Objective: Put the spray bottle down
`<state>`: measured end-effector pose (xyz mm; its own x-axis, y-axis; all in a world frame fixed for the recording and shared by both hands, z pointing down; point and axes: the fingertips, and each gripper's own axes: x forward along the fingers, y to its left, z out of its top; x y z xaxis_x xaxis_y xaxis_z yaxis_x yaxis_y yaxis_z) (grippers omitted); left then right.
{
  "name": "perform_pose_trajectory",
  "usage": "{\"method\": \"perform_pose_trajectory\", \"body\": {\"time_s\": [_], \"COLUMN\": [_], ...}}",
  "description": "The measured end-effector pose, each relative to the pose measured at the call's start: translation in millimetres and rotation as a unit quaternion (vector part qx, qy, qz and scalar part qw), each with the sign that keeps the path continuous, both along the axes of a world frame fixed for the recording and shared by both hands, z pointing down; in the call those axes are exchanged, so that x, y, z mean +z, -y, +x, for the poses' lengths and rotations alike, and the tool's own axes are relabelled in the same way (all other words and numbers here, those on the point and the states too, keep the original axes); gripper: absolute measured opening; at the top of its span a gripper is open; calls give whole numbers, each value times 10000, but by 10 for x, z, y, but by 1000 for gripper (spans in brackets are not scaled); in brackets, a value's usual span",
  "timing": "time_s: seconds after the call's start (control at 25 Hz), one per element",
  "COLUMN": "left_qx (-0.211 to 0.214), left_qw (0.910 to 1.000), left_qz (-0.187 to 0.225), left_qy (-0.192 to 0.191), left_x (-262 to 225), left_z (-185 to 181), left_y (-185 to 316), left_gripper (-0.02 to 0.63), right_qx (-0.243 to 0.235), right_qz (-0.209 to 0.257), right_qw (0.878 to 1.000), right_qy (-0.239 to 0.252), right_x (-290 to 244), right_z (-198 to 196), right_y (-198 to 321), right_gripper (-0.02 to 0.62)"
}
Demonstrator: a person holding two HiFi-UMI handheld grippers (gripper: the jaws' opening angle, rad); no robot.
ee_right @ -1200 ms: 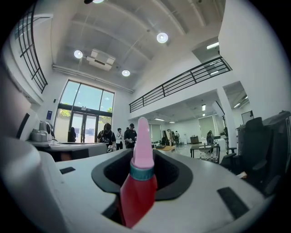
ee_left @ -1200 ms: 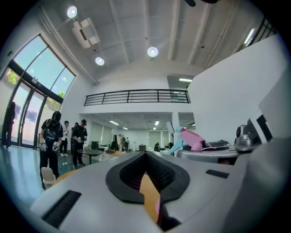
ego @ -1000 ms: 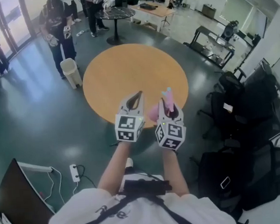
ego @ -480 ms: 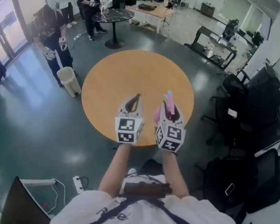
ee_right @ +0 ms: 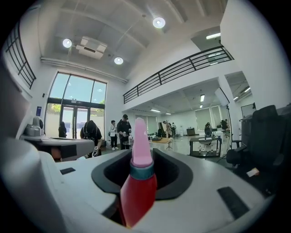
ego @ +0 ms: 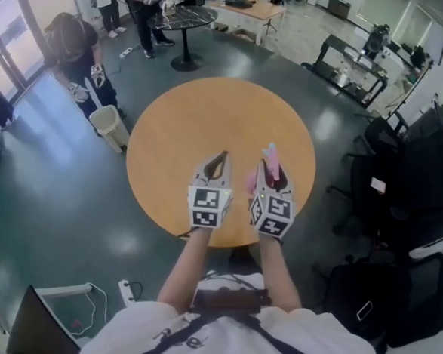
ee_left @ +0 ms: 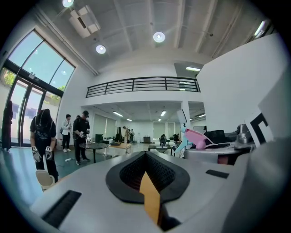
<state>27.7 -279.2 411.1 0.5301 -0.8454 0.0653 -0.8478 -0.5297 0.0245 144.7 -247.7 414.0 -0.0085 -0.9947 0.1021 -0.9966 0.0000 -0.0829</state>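
I've now carried both over the round orange worktop's (ego: 195, 129) near edge, right claw (ego: 272, 169) grasping the pink-and-red plastic spray bottle (ee_right: 137, 186), left claw (ego: 219, 159) clenched empty, so lowering looks next.

Left gripper (ego: 221, 156) closed, right gripper (ego: 270, 160) clamped, both held level

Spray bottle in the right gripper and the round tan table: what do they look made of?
Red-bodied spray bottle: plastic by the look. The body seems translucent and glossy; the teal collar and pink nozzle are opaque and moulded. Round tan table: smooth matte top, even colour, no grain visible. Probably laminate or veneered board, can't tell which.
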Motion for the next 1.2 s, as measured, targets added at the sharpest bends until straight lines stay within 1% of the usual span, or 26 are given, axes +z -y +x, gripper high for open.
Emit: {"method": "perform_pose_trajectory", "body": {"time_s": [0.12,0.2,0.32,0.52,0.8,1.0,1.08,1.2], "left_qx": [64,34,2,-83,-114,-61,-21,-67], "left_qw": [9992,9988,9987,9980,9957,9929,9913,9889], "left_qz": [170,128,-36,-339,-752,-1070,-1196,-1373], "left_qy": [368,480,517,518,526,524,547,573], "left_x": [69,167,335,606,970,1246,1352,1493], "left_z": [113,175,297,420,471,513,544,542], "left_y": [207,346,561,920,1260,1433,1472,1537], "left_gripper": [12,12,12,12,12,12,12,12], "right_qx": [-75,-126,-164,-275,-324,-343,-387,-479], "right_qz": [-122,-188,-324,-567,-911,-1032,-1033,-1014], "right_qw": [9999,9997,9992,9978,9952,9939,9936,9932], "right_qy": [-41,-99,-191,-194,-175,-184,-230,-308], "right_x": [92,160,308,610,1029,1272,1376,1500], "right_z": [27,49,143,264,319,346,369,382], "right_y": [237,385,625,1027,1510,1831,1978,2217], "right_gripper": [163,163,163,163,163,164,164,164]}}
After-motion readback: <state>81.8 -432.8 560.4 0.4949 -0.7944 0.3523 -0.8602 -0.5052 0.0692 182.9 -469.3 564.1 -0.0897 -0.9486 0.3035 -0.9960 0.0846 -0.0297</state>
